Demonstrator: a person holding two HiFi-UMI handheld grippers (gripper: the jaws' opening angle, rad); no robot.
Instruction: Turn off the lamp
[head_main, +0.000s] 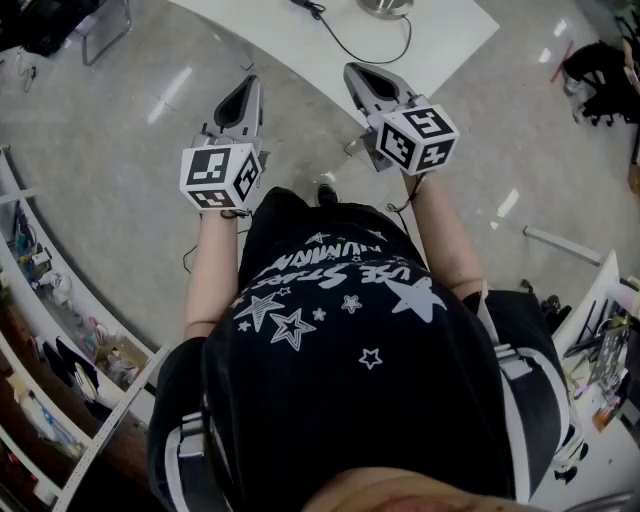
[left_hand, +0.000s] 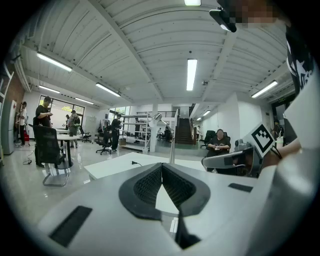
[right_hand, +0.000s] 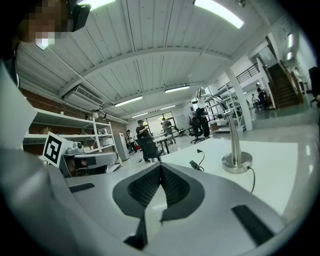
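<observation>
Two grippers are carried side by side in front of the person's body, roughly level and aimed at the white table (head_main: 290, 45) ahead. The left gripper (head_main: 250, 86) and the right gripper (head_main: 353, 72) both have their jaws pressed together with nothing between them, which suits an approach rather than a grasp. The lamp (right_hand: 237, 160) stands on that table by its round metal base, ahead and nearer the right gripper, so that side looks better placed to reach it. Its black cable (head_main: 372, 50) loops across the tabletop between the base and the grippers and could be snagged. No switch shows. Open shelves (head_main: 45, 300) line the floor at the person's left.
</observation>
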